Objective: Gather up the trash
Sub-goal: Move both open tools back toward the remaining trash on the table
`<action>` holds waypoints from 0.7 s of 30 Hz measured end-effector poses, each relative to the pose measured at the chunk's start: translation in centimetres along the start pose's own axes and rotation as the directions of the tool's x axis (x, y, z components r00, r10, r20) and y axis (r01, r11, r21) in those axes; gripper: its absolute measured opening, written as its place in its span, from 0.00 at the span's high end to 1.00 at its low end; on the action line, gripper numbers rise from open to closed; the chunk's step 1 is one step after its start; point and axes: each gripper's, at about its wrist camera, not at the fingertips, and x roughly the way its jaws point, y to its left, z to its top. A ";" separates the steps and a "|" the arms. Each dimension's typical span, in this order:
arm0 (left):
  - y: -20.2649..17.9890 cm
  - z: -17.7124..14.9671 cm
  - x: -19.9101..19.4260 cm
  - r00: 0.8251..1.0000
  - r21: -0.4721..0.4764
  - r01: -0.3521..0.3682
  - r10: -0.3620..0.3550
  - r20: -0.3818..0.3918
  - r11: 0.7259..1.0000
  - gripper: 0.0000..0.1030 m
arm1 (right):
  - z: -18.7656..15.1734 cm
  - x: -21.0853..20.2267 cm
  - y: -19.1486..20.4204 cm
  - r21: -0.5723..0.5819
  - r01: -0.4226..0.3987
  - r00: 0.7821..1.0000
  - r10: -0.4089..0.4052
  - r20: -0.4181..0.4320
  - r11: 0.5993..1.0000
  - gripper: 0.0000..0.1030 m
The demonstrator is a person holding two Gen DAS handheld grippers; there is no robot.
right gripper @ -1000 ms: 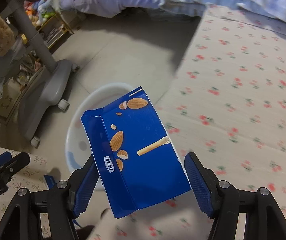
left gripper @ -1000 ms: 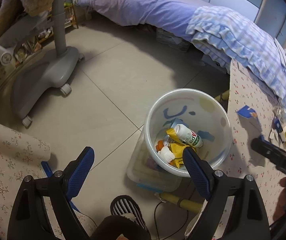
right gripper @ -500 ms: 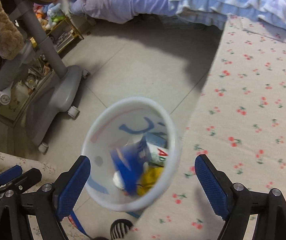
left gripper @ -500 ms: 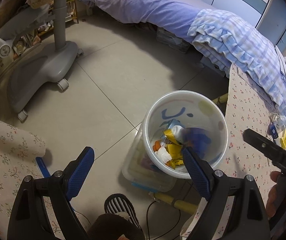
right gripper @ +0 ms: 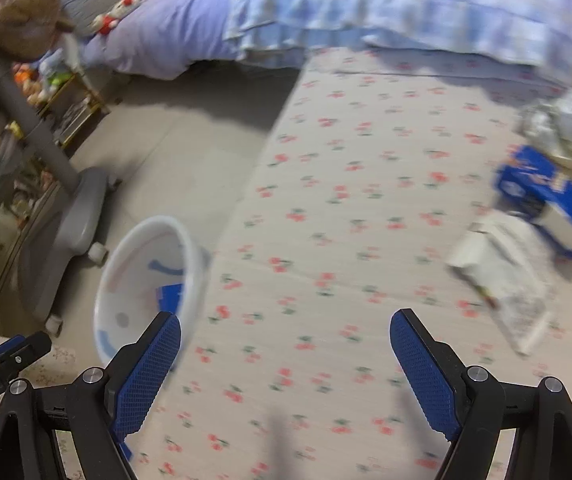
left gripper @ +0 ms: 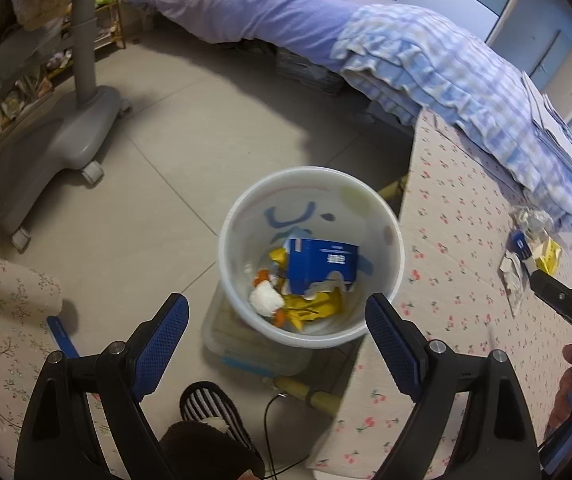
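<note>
A white trash bin (left gripper: 389, 236) stands on the floor by the table's left edge; it also shows in the right wrist view (right gripper: 190, 248). Inside lie a blue snack box (left gripper: 321, 264), yellow wrappers (left gripper: 317, 308) and a white wad (left gripper: 266, 300). My left gripper (left gripper: 276, 328) is open and empty above the bin's near rim. My right gripper (right gripper: 286, 340) is open and empty over the cherry-print table (right gripper: 365, 200). On the table's right lie a blue box (right gripper: 545, 196), a white paper wrapper (right gripper: 501, 272) and crumpled plastic (right gripper: 565, 120).
A bed with purple sheet (left gripper: 254, 4) and blue checked blanket (left gripper: 445, 68) runs along the back. A grey wheeled chair base (left gripper: 54, 140) stands left. A clear plastic box (left gripper: 254, 348) sits under the bin. A striped slipper (left gripper: 214, 408) is at the bottom.
My right gripper let go of the blue snack box, which dropped into the bin. The right gripper then swung right over the table. The left gripper stayed open above the bin.
</note>
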 end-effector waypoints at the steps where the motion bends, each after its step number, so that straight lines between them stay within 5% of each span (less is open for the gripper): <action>1: -0.6 -0.1 0.0 1.000 0.009 0.004 -0.004 -0.001 1.000 0.11 | 0.0 -0.4 -0.6 0.008 0.006 1.000 -0.006 0.003 1.000 0.13; 21: -13.5 -0.4 1.6 0.998 0.208 0.040 -0.030 -0.050 0.977 0.11 | -1.0 -7.2 -13.5 0.170 0.134 0.985 -0.150 0.081 0.976 0.12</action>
